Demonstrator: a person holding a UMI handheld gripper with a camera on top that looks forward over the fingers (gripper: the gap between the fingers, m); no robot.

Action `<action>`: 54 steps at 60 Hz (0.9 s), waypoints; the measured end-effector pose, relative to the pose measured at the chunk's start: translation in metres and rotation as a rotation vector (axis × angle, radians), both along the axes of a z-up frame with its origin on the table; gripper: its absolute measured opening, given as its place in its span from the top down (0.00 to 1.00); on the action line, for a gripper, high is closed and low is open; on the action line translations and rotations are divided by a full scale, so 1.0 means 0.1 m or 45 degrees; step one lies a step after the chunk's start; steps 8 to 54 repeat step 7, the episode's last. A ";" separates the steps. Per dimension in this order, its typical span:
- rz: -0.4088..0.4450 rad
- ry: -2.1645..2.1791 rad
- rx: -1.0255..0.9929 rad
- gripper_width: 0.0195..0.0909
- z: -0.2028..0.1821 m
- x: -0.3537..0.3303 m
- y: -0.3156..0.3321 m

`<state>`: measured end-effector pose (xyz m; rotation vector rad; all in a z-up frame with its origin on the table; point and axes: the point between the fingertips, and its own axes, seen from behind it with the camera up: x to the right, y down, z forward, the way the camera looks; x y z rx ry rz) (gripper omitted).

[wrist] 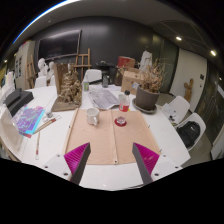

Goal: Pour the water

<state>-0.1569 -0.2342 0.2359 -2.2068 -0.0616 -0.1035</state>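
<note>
Nearest the camera, the gripper (pixel 111 157) is seen at the bottom centre of the frame, its two fingers spread wide apart with magenta pads (pixel 77 154) showing on the inner faces. Nothing is held; only bare mat and table are seen between the fingers.

Just ahead of the fingers, a tan mat (pixel 100 136) is laid on the white table (pixel 170 140), running up toward mid-frame. On the mat's far end, a clear cup (pixel 92 116) is set left of centre. Beside it, right of centre, a small pink-red item (pixel 120 121) is seen, too small to identify. Slightly further back, a small bottle-like object with a red part (pixel 125 103) is visible, probably the water source, though this cannot be confirmed.

A potted plant (pixel 148 92) is placed at upper right, a glass jar of wooden pieces (pixel 69 88) at upper left, and a purple-pink object (pixel 29 122) at mid left.

Progress: the task is judged not yet started. No vessel has been grasped, nothing is tilted, and no water level can be made out in the cup. Approach, grasp, lift, pour and set-down are all left.
</note>
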 end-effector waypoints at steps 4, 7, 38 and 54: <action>-0.003 -0.009 0.001 0.08 0.01 -0.01 -0.01; 0.000 -0.013 0.005 0.08 0.02 -0.03 0.01; 0.000 -0.013 0.005 0.08 0.02 -0.03 0.01; 0.000 -0.013 0.005 0.08 0.02 -0.03 0.01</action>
